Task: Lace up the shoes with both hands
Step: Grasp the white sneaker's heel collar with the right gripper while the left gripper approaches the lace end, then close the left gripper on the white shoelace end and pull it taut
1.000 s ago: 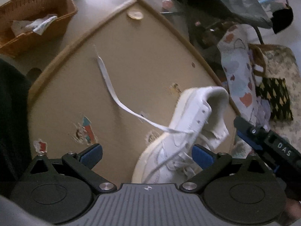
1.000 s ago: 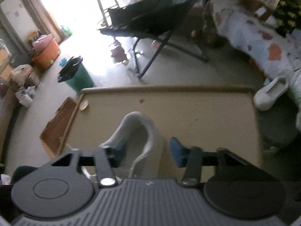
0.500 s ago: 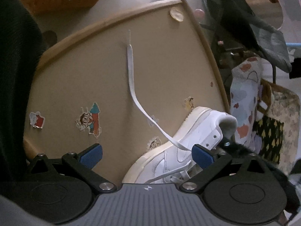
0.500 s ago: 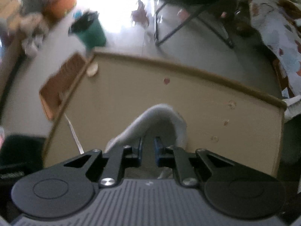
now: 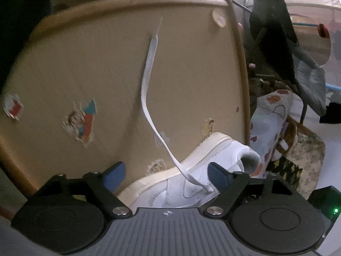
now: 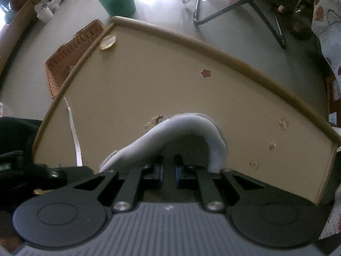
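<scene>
A white sneaker (image 5: 170, 194) lies on the tan table (image 5: 85, 64) with one flat white lace (image 5: 147, 85) trailing from an eyelet across the tabletop. My left gripper (image 5: 165, 170) hovers just over the sneaker's side. Its jaws are closing, with the sole edge and lace root between them, and the pads touch neither. In the right wrist view the grey collar (image 6: 187, 125) arches over my right gripper (image 6: 168, 169), which reaches down into the shoe's mouth. Its jaws are closing to a narrow slit on what looks like the tongue. The lace (image 6: 74, 136) lies to the left.
Worn stickers (image 5: 83, 123) dot the table, and a round disc (image 6: 108, 41) sits at its far corner. On the floor beyond are a wicker basket (image 6: 70, 57), a green bin (image 6: 117, 0) and a folding chair (image 6: 245, 4). A patterned blanket (image 5: 270, 117) hangs beside the table's right edge.
The left gripper rolled, sank closer to the sneaker, and its jaws narrowed. The right jaws went from straddling the collar to a thin slit inside the shoe's mouth.
</scene>
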`<state>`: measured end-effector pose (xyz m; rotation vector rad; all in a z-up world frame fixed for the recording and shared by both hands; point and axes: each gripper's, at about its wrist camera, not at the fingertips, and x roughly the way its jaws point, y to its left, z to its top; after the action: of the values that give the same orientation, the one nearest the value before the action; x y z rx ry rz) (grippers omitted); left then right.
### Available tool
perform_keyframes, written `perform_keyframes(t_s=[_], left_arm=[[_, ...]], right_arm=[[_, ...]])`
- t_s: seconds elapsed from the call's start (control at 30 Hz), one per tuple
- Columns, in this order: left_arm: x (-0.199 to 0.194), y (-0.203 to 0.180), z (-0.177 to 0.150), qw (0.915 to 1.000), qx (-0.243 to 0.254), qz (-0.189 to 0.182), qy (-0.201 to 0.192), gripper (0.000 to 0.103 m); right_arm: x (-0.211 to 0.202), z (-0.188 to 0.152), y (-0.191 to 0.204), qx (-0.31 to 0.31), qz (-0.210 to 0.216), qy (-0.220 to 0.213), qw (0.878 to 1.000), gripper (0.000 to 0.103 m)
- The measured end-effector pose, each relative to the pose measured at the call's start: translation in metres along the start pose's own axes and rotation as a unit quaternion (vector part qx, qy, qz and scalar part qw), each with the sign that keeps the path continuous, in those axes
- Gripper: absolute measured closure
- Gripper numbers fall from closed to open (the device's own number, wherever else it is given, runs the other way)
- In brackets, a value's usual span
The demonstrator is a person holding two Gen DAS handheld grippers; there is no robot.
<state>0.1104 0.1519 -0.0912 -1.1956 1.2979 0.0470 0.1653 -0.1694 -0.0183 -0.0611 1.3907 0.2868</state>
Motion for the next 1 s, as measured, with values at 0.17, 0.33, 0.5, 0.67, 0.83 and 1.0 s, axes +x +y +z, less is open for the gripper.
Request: perform_keyframes(t_s=[0.17, 0.33, 0.5, 0.67, 0.83, 1.0], left_arm=[[0.021, -0.006, -0.005, 0.9998, -0.017, -0.009, -0.006, 0.054], [0.026, -0.009, -0.012, 0.9997, -0.013, -0.020, -0.008, 0.082], [0.028, -0.009, -0.024, 0.9993, -0.008, -0.035, -0.010, 0.093], [0.032, -0.007, -0.027, 0.9986, 0.001, -0.050, -0.015, 0.098], [0.031, -0.010, -0.034, 0.9978, 0.034, -0.042, -0.039, 0.100], [0.028, -0.015, -0.039, 0.9960, 0.063, -0.027, -0.058, 0.102]], right_arm=[[0.001, 0.006, -0.004, -0.008, 0.005, 0.005, 1.000, 0.092], [0.003, 0.009, -0.006, -0.015, 0.006, 0.007, 1.000, 0.093], [0.003, 0.007, -0.005, -0.017, 0.006, 0.007, 1.000, 0.093], [0.004, 0.008, -0.003, -0.018, 0.006, 0.005, 1.000, 0.093], [0.007, 0.009, 0.002, -0.018, 0.001, 0.006, 1.000, 0.093], [0.009, 0.010, 0.006, -0.017, -0.002, 0.006, 1.000, 0.093]])
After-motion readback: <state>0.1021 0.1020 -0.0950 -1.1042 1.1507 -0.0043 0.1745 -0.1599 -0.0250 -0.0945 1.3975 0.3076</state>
